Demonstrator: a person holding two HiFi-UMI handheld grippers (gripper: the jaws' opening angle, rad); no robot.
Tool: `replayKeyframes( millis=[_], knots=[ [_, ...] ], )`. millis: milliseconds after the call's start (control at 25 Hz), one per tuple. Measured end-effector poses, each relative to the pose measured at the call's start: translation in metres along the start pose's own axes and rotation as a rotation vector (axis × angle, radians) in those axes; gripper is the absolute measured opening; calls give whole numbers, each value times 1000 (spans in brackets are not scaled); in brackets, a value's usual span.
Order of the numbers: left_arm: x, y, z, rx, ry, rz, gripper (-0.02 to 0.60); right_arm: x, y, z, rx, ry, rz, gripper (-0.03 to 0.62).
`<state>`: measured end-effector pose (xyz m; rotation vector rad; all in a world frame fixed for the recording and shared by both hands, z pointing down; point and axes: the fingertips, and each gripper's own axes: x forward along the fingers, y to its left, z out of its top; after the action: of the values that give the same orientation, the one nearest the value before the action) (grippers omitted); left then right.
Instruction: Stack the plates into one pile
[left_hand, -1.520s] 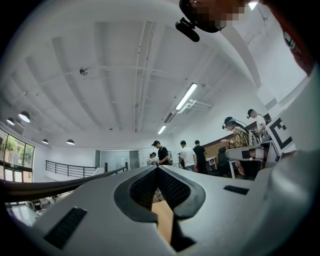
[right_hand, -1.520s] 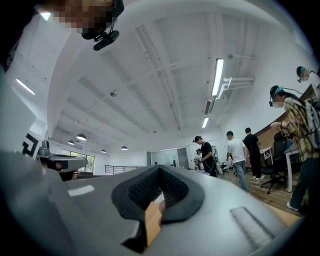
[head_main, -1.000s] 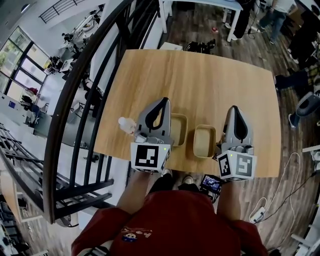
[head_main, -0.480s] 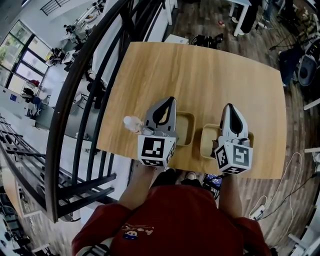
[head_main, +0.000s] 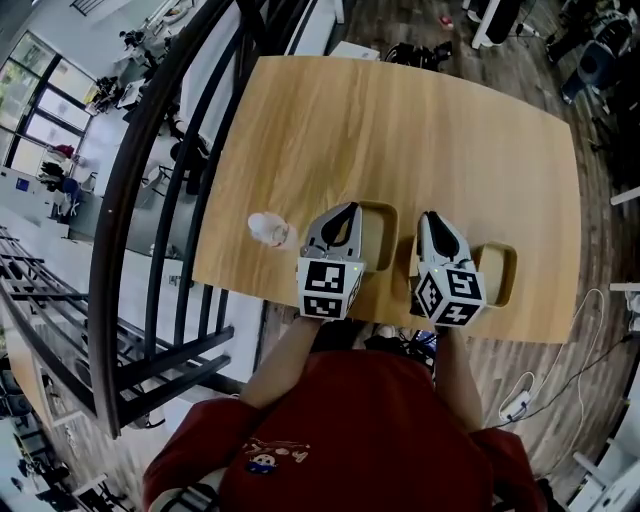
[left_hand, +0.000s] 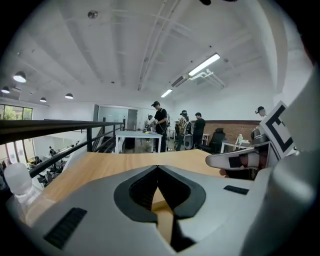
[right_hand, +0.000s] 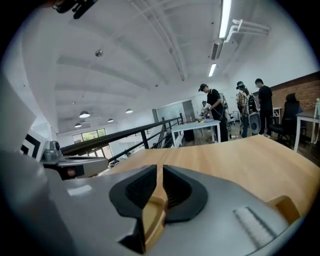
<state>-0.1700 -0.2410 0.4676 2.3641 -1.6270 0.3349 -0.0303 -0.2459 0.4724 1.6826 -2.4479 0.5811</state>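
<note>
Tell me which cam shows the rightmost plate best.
Head view: the rightmost plate is seen from above, with its rim and inside mostly in view. The right gripper view catches just one corner of it at the lower right. The left gripper view doesn't show it.

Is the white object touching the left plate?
Apart. Head view shows bare table all round the white object; the left plate lies off to its right.

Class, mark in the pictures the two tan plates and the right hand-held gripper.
left plate (head_main: 380, 238): head view, on its bare inside.
right plate (head_main: 497, 272): head view, on its uncovered right end.
right hand-held gripper (right_hand: 160, 168): right gripper view, midway between its fingertips.
</note>
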Motion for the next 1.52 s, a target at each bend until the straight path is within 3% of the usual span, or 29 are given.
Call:
replayKeyframes(
  millis=[360,800,1080,1520],
  knots=[
    [3,16,-70,-20,209,19,46,10,-7,-74,45,233,-46,49],
    [5,24,-149,-141,452,35,99,16,2,-142,123,497,-22,78],
    [5,19,-167,-185,491,12,103,19,6,-165,97,589,-46,80],
    [6,13,-179,-184,526,-28,100,19,10,-176,6,690,-83,63]
  ],
)
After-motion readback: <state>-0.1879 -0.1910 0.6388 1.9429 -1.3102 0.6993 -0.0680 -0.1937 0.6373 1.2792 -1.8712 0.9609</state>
